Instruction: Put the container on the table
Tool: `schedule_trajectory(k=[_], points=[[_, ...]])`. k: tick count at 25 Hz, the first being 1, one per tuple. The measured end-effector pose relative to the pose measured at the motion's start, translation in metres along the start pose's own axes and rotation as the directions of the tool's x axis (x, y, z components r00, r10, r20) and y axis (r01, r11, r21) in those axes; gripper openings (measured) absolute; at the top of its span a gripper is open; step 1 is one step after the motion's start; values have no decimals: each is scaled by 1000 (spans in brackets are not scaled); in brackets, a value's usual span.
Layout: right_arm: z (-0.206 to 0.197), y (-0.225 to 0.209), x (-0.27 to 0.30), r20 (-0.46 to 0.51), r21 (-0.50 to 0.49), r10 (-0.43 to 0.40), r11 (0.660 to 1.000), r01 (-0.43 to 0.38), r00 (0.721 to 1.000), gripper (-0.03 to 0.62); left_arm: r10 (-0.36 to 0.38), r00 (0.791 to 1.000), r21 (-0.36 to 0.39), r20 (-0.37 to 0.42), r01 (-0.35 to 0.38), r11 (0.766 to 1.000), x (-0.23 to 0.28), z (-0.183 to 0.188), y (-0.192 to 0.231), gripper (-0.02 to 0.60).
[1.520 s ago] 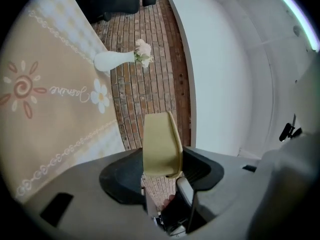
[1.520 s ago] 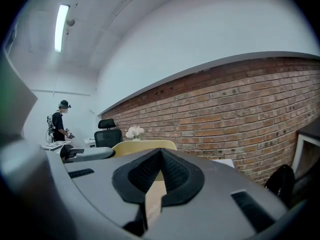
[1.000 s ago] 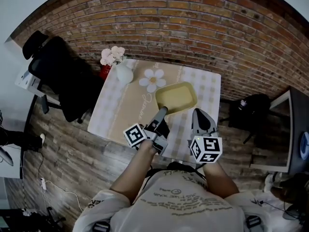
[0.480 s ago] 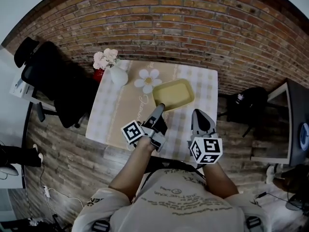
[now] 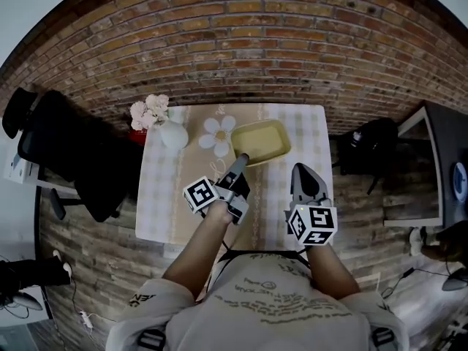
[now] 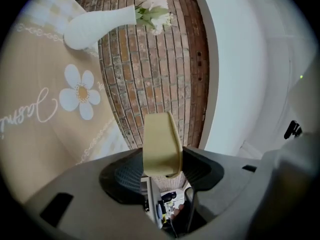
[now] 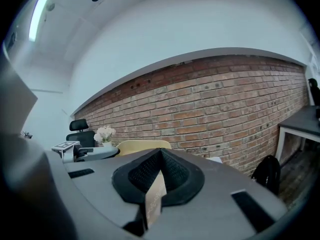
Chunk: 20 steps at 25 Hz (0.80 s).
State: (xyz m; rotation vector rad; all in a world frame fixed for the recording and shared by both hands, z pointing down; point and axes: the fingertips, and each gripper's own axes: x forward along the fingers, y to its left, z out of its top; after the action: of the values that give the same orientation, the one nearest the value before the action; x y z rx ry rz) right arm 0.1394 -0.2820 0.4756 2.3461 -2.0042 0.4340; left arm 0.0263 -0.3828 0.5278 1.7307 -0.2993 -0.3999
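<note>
The table (image 5: 322, 139) carries a patterned cloth (image 5: 165, 190) and vase (image 5: 173, 134).

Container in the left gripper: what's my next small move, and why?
Probably lower the left gripper until the container sits flat on the table. Its jaws clamp the container's near rim over the cloth, and I cannot tell whether the base touches yet.

Your head camera looks steeply down from well above onto the table (image 5: 164, 189); your left gripper view, rolled on its side, looks closely along its jaws across that table to the brick wall (image 6: 145, 74); your right gripper view faces that wall nearly level; all three share the yellow container (image 5: 260, 142).
</note>
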Motion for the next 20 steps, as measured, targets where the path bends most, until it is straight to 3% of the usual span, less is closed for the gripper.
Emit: schedule_trajectory(k=[11, 20], points=[[-9, -3, 22, -31, 41, -94, 995, 95, 995, 2, -68, 994, -81, -87, 61, 995, 43, 42, 41, 233], [-32, -28, 25, -84, 83, -165, 982, 172, 983, 2, -34, 990, -122, -134, 18, 992, 77, 41, 93, 233]])
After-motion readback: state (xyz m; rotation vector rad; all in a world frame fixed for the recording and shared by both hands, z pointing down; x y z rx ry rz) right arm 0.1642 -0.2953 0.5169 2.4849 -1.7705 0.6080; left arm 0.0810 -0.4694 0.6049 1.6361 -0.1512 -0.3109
